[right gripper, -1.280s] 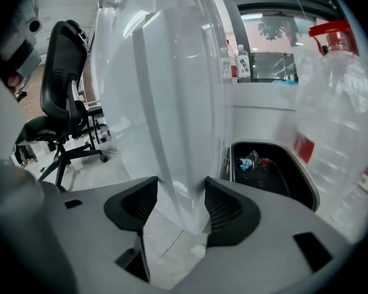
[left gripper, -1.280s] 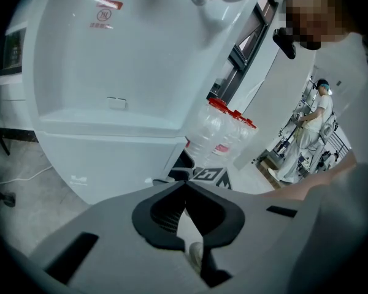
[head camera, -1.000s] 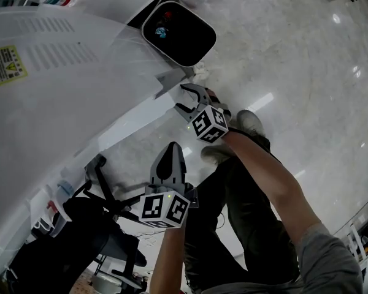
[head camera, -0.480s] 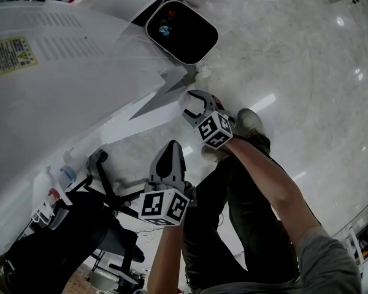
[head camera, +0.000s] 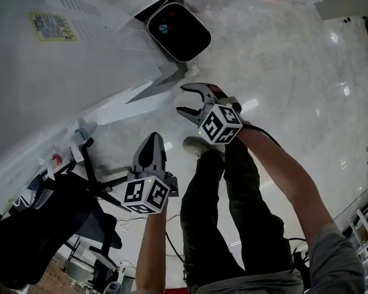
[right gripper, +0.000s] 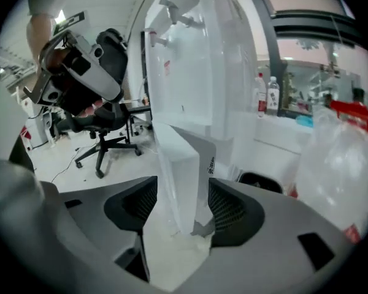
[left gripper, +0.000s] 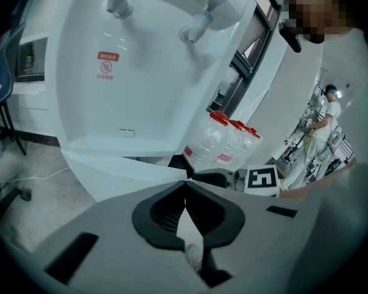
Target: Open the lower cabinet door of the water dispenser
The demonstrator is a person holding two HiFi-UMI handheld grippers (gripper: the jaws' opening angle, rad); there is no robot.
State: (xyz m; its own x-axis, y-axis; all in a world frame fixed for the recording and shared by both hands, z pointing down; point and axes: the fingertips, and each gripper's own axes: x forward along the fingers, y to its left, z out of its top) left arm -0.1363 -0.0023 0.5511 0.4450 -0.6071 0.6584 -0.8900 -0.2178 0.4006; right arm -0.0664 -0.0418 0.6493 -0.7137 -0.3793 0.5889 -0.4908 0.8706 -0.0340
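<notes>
Marble floor runs beneath the one water dispenser. Its single lower cabinet door stands swung out from the dispenser's front, so the opening looks largely done. The right claw is spread wide and straddles the door's free edge without clamping it. The left claw is closed on nothing, near the dispenser's front.

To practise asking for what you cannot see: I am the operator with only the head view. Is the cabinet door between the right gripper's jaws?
Observer: Yes. The right gripper view shows the cabinet door edge standing between the jaws of the right gripper, which are apart.
Operator: And the left gripper?
Observer: Its own view shows the jaws shut together, holding nothing.
Operator: Any markings on the dispenser front?
Observer: A red sticker below the taps.
</notes>
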